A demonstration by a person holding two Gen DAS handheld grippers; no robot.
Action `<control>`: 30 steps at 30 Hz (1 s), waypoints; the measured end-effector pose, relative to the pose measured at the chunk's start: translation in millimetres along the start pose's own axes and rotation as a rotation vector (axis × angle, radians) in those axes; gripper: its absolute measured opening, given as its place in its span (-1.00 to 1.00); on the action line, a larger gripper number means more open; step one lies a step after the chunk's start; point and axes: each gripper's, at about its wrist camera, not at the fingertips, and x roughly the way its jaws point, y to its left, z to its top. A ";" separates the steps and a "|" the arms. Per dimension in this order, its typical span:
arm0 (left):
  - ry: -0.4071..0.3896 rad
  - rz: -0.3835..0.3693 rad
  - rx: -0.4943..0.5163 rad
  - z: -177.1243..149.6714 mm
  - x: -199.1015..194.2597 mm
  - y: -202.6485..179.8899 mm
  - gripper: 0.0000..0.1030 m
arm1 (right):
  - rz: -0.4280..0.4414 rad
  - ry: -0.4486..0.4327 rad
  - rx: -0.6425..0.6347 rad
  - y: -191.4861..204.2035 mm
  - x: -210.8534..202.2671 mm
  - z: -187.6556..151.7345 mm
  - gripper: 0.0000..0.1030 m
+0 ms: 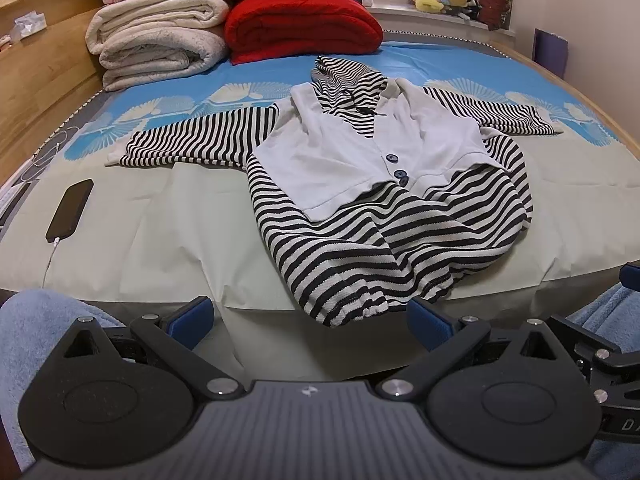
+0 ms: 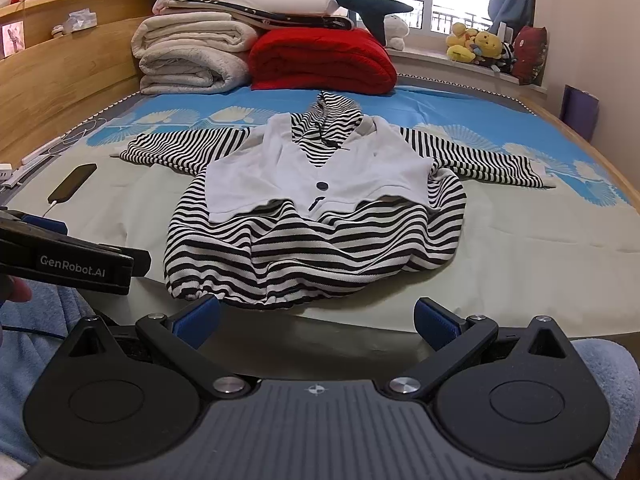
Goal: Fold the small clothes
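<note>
A small black-and-white striped hooded top [image 1: 360, 240] [image 2: 312, 248] with a white buttoned vest front lies face up on the bed, sleeves spread left and right, hood toward the headboard. Its gathered hem reaches the near edge of the bed. My left gripper [image 1: 310, 320] is open just before the hem, nothing between its blue pads. My right gripper [image 2: 318, 320] is also open, just short of the hem's middle. In the right wrist view the body of the left gripper [image 2: 72, 264] shows at the left edge.
A dark phone [image 1: 70, 210] [image 2: 72, 182] on a white cable lies on the bed to the left. Folded white blankets [image 1: 156, 40] and a red blanket [image 1: 300, 24] are stacked at the far end. Plush toys [image 2: 476, 46] line the windowsill. Light-blue sleeves [image 1: 36, 320] frame the bottom corners.
</note>
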 end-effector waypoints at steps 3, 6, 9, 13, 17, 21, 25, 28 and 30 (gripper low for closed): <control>0.001 0.000 0.001 0.0 0.2 -0.7 0.99 | 0.000 0.000 0.000 -0.1 -0.1 0.3 0.98; 0.002 -0.001 0.005 -0.7 0.7 -1.7 0.99 | 0.001 0.001 0.000 -0.2 -0.1 0.3 0.98; 0.002 -0.002 0.007 -1.4 0.8 -2.1 0.99 | 0.000 0.003 0.000 0.0 0.1 0.1 0.98; 0.003 -0.001 0.007 -1.4 0.9 -2.2 0.99 | -0.001 0.003 -0.001 0.2 0.1 0.1 0.98; 0.003 -0.002 0.008 -1.4 0.9 -2.4 0.99 | 0.001 0.004 0.000 -0.2 0.5 -0.2 0.98; 0.003 -0.002 0.009 -1.8 1.1 -2.9 0.99 | 0.001 0.006 0.000 -0.3 1.2 -0.3 0.98; 0.005 -0.004 0.009 -2.1 1.4 -3.3 0.99 | 0.001 0.011 0.003 -1.1 1.9 -1.2 0.98; 0.005 -0.003 0.008 -2.2 1.5 -3.1 0.99 | 0.000 0.010 0.004 -1.6 1.8 -1.8 0.98; 0.005 -0.004 0.008 -2.1 1.4 -3.2 0.99 | 0.000 0.010 0.003 -1.7 2.4 -2.0 0.98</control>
